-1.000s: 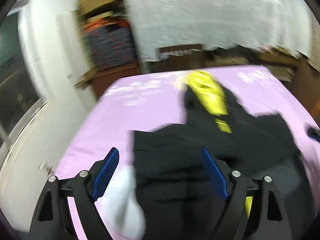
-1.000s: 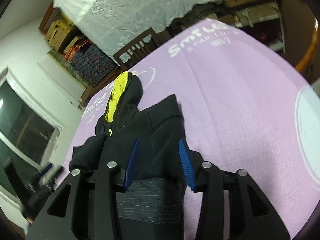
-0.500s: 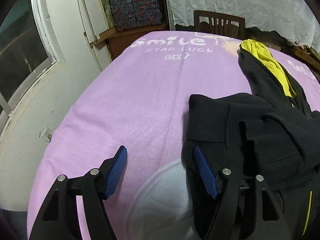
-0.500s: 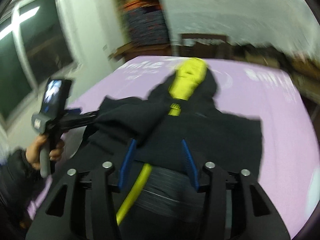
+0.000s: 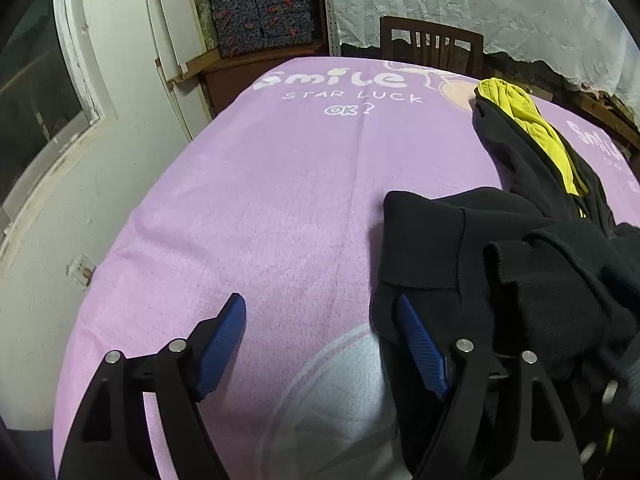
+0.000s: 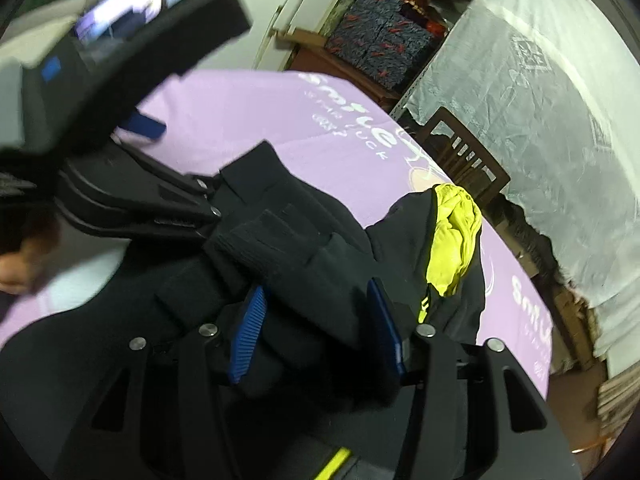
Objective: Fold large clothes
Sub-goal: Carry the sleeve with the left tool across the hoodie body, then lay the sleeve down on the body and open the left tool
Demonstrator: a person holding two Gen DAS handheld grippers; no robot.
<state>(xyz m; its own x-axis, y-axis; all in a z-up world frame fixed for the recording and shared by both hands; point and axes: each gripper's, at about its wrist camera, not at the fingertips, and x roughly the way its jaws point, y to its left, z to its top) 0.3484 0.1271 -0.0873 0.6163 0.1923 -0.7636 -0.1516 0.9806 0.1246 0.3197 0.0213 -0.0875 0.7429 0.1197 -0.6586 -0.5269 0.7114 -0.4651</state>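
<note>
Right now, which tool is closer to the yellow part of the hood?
Right. The right tool sits over the black hoodie with the yellow hood lining just past its fingers. The left tool is at the hoodie's side edge, farther from the lining.

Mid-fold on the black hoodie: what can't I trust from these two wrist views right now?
- Right wrist view: whether the right gripper pinches the black hoodie; dark cloth fills the jaws.
- Right wrist view: the left gripper, blurred and cut off by the frame edge.
- Left wrist view: the hoodie's right side and hem, cut off by the edge.
- Either view: the zipper, mostly buried in folds.
</note>
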